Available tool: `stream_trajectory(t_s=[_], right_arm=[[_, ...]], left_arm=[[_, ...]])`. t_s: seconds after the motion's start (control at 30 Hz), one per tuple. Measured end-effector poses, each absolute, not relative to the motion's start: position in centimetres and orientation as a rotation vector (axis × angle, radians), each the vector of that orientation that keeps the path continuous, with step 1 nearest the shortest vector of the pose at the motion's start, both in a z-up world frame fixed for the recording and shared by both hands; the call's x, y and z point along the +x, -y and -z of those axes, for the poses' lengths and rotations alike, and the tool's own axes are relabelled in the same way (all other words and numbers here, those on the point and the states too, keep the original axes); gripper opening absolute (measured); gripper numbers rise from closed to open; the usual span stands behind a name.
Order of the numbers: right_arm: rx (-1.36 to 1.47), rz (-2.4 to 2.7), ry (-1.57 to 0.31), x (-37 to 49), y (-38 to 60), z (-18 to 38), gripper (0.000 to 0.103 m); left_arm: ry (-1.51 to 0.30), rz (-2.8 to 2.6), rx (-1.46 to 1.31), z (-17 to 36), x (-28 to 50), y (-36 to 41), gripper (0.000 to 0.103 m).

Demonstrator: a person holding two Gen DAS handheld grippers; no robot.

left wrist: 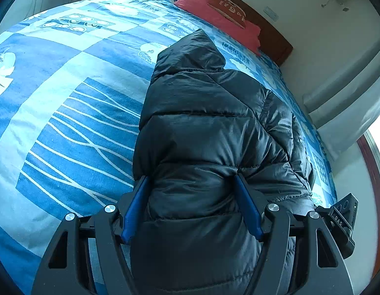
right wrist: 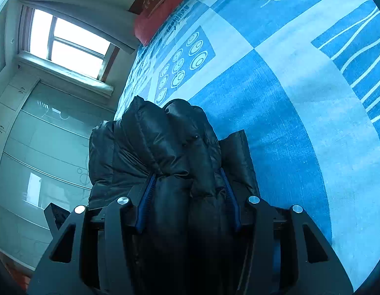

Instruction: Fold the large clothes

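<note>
So I've got both the left tongs (left wrist: 191,204) and right tongs (right wrist: 188,196) clamped on the black puffer jacket (left wrist: 209,123), lying narrowed lengthwise on the bed (left wrist: 67,98), crosswise fold not done yet.

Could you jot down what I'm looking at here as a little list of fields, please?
Place: bed with a blue patterned cover
Garment: black puffer jacket, hooded, lying on the cover
Left tongs: closed on the jacket's bottom edge
Right tongs: closed on a bunched part of the jacket
Also there: red pillow at the wooden headboard; window
</note>
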State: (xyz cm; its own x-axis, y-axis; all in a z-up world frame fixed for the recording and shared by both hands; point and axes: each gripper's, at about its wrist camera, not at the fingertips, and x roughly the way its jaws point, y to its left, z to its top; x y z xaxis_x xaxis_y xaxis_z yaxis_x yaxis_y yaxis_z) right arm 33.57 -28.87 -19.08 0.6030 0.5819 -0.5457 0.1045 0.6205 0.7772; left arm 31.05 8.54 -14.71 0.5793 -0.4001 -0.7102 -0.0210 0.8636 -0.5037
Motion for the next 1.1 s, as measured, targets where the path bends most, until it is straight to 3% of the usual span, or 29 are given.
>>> stream_trajectory(t_s=[0.3,0.57,0.83,0.93,0.97,1.0,1.1], right_arm=[[0.889,-0.324,-0.896,33.0,29.3,18.4,0.051],[0.797,-0.280,-0.891,31.2,29.9,15.6,0.074],[0.824,-0.288,-0.869,33.3,30.2,14.1,0.076],[0.855,-0.272,-0.881,34.6,30.1,14.6,0.074],[0.872,-0.273,-0.890,34.9,30.2,15.0,0.069],[0.894,-0.286,-0.909,35.1,30.2,15.6,0.053],[0.885,-0.278,-0.923,35.3,30.2,16.5,0.048]], left_arm=[[-0.934,0.233,-0.467,13.9,31.0,-8.5,0.069],[-0.902,0.253,-0.460,11.9,29.9,-9.8,0.069],[-0.880,0.258,-0.460,10.9,31.4,-10.2,0.069],[-0.903,0.252,-0.462,11.7,32.1,-9.9,0.069],[-0.912,0.251,-0.466,12.0,32.4,-9.8,0.069],[-0.917,0.246,-0.468,12.3,32.6,-9.6,0.069],[-0.942,0.223,-0.431,13.1,33.3,-8.8,0.070]])
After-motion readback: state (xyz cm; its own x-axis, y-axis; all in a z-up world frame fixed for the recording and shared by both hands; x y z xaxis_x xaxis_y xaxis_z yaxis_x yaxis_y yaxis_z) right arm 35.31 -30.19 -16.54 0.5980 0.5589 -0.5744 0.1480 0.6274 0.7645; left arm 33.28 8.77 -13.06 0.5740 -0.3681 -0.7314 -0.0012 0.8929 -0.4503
